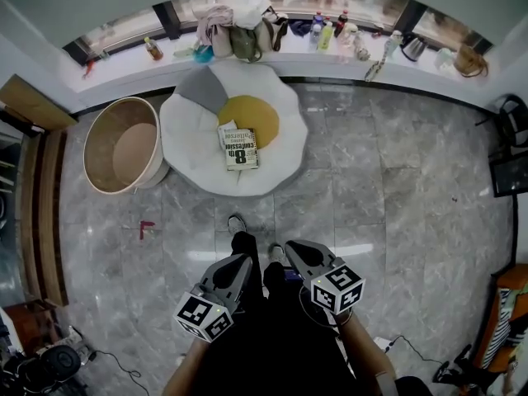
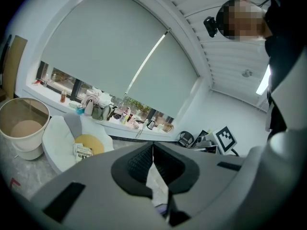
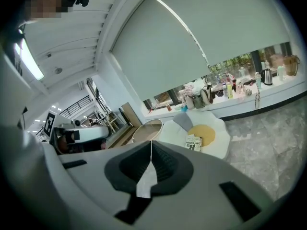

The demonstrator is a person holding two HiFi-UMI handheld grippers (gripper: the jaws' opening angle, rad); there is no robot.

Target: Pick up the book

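White cushion (image 1: 188, 134) bears the book (image 1: 241, 148), far off — we hold left gripper (image 1: 242, 260) and right gripper (image 1: 291, 247) closed, empty, since nothing's in reach.

Left claw (image 1: 242, 261) closed, right claw (image 1: 290, 248) closed, side by side

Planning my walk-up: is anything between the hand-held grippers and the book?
Nothing visible. Bare floor lies between the left hand-held gripper, the right hand-held gripper and the book on its cushion.

Bright daylight, glare on the floor (image 1: 355, 250), fisheye-warped edges.
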